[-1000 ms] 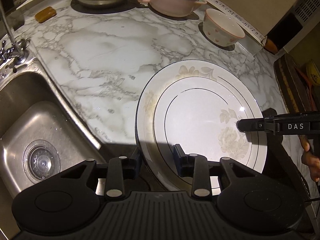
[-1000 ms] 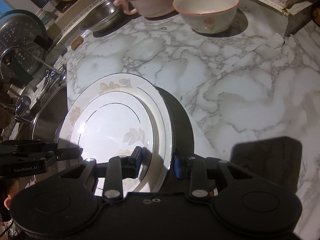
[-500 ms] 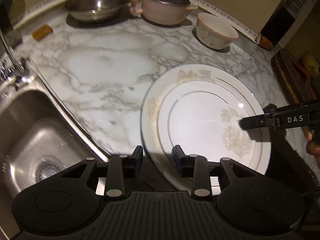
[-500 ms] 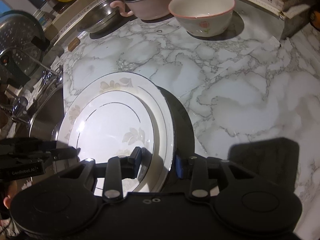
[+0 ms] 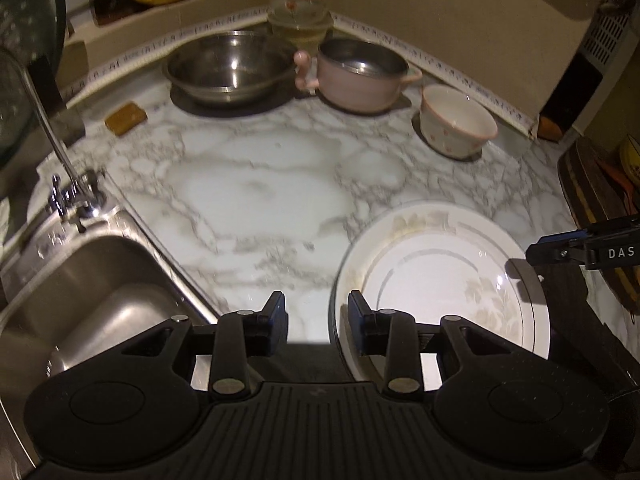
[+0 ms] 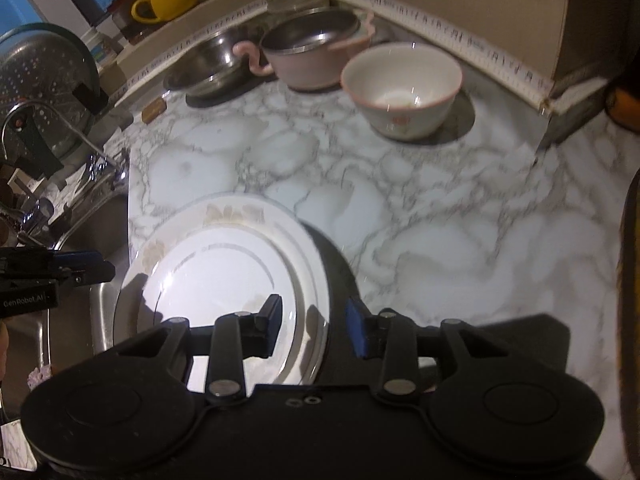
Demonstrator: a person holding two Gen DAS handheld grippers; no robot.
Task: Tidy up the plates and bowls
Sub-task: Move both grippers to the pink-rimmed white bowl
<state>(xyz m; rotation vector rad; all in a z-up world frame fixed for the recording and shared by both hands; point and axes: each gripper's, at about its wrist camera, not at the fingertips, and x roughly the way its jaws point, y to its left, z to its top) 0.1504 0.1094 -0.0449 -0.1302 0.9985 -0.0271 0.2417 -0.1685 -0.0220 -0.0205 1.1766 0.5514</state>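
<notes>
The plate point(image 5: 440, 280) lies on the surface point(image 5: 260, 184). The left gripper point(image 5: 316, 316), opening, and the right gripper point(image 6: 312, 320), apart, probably should lift straight clear.

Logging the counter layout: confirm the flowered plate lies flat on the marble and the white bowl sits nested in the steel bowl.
One error: the white bowl stands alone on the marble, apart from the steel bowl, as the right wrist view shows. The plate does lie flat.

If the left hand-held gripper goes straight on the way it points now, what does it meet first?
Most likely the bare marble counter. The left hand-held gripper is opening, with nothing between its fingers; the plate lies just beside its line, so depth is uncertain.
</notes>
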